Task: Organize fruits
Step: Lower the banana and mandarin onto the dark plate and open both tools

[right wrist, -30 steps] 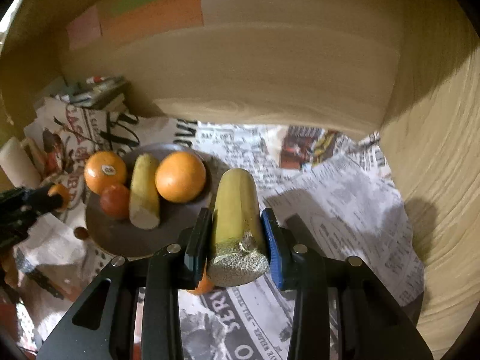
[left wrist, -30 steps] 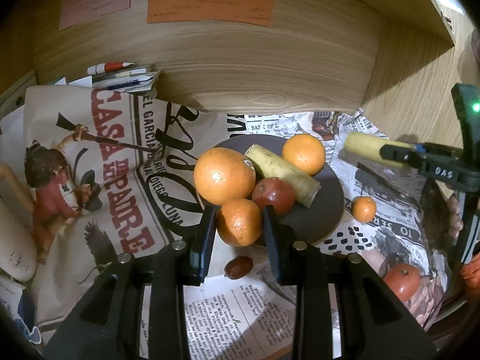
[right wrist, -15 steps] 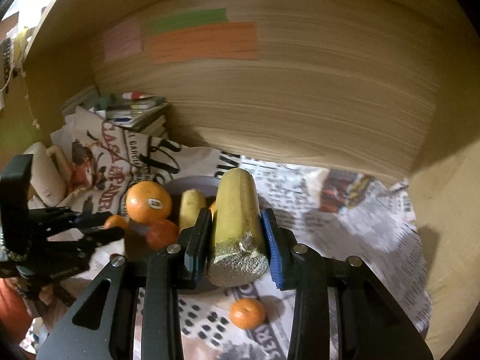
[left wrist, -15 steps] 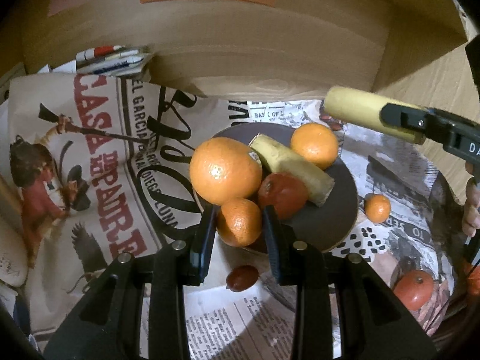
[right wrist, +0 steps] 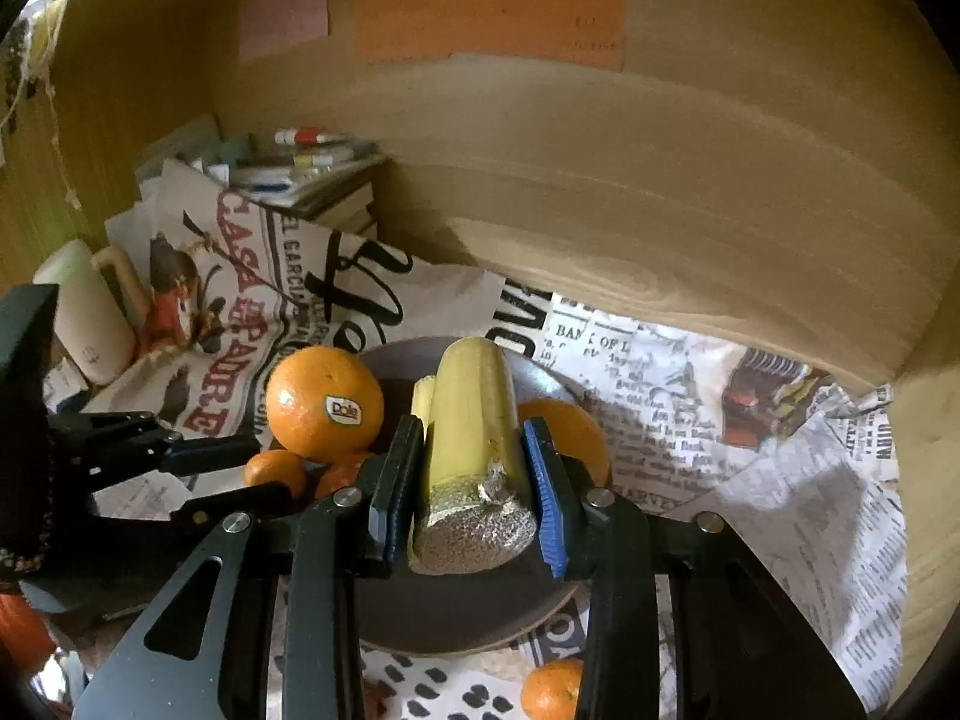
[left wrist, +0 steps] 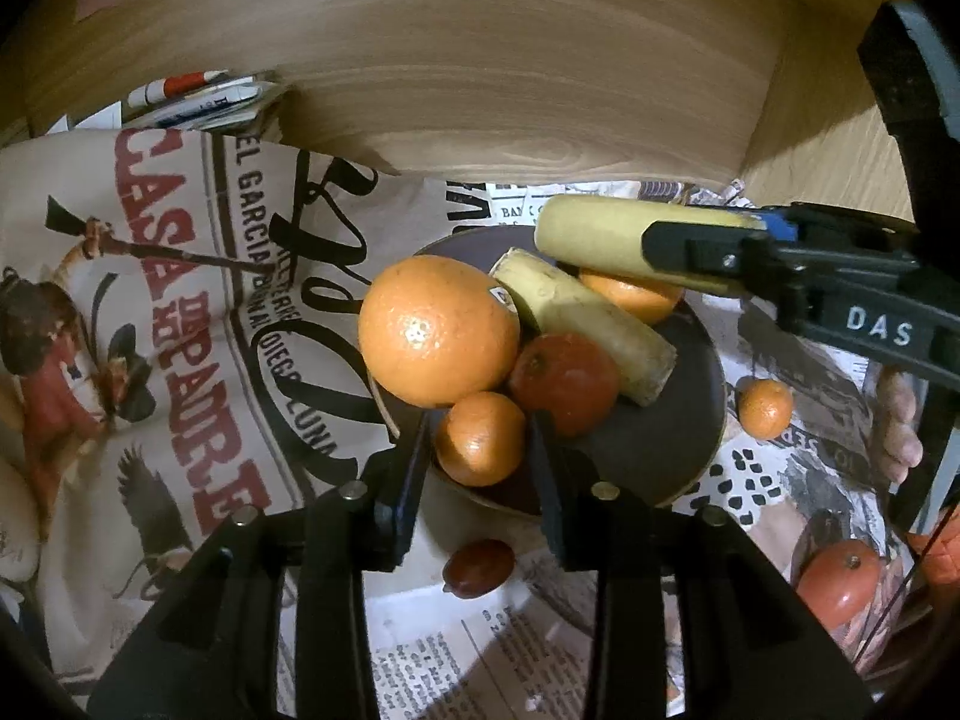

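Right tongs (right wrist: 474, 483) grip a banana (right wrist: 471, 414) above the plate (right wrist: 456, 618); left tongs (left wrist: 480, 450) clamp a mandarin (left wrist: 480, 438) at the plate's near rim. Step: loading fruit. Next, probably: lower banana into free space. Plate holds orange (left wrist: 438, 330), second banana (left wrist: 588, 324), red fruit (left wrist: 564, 375). On the newspaper: loose mandarin (left wrist: 765, 408), tomato (left wrist: 840, 582).

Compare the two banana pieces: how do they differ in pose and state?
The held banana is clamped in the right gripper above the plate; the plate banana lies loose on it. The held banana hangs clear of other fruit; the plate banana rests against the red fruit. Both are yellow cut pieces.
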A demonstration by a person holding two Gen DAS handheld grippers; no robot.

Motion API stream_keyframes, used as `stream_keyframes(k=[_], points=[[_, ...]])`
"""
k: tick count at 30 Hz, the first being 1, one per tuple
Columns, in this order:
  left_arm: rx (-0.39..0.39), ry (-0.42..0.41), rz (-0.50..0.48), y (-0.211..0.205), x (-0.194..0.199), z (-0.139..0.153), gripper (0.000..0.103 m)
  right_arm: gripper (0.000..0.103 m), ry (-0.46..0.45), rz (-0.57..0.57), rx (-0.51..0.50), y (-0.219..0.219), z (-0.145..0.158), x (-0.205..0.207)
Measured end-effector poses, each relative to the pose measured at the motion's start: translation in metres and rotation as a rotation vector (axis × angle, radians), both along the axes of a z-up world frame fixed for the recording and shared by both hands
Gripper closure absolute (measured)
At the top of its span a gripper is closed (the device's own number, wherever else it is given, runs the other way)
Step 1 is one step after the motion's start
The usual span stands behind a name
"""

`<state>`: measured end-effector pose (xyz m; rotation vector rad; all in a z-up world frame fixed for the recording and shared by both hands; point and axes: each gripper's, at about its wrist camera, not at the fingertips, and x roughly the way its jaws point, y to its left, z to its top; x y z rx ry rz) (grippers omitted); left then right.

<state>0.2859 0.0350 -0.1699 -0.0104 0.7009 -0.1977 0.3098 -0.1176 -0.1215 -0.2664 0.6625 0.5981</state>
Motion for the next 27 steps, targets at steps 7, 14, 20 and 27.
stream_keyframes(k=[7,14,20,27], points=[[-0.010,-0.002,-0.001,0.002,0.001,0.000,0.055,0.072,-0.013,0.010,-0.032,0.002,-0.004,0.002],[-0.008,-0.049,-0.002,0.003,-0.011,0.012,0.045,0.072,-0.004,0.015,-0.077,0.006,-0.010,0.001],[-0.010,-0.087,0.010,0.005,-0.023,0.025,0.045,0.072,-0.015,-0.003,-0.045,-0.002,0.002,-0.005],[-0.005,-0.167,0.030,0.007,-0.052,0.047,0.041,0.067,-0.044,-0.043,0.016,-0.022,0.018,-0.033]])
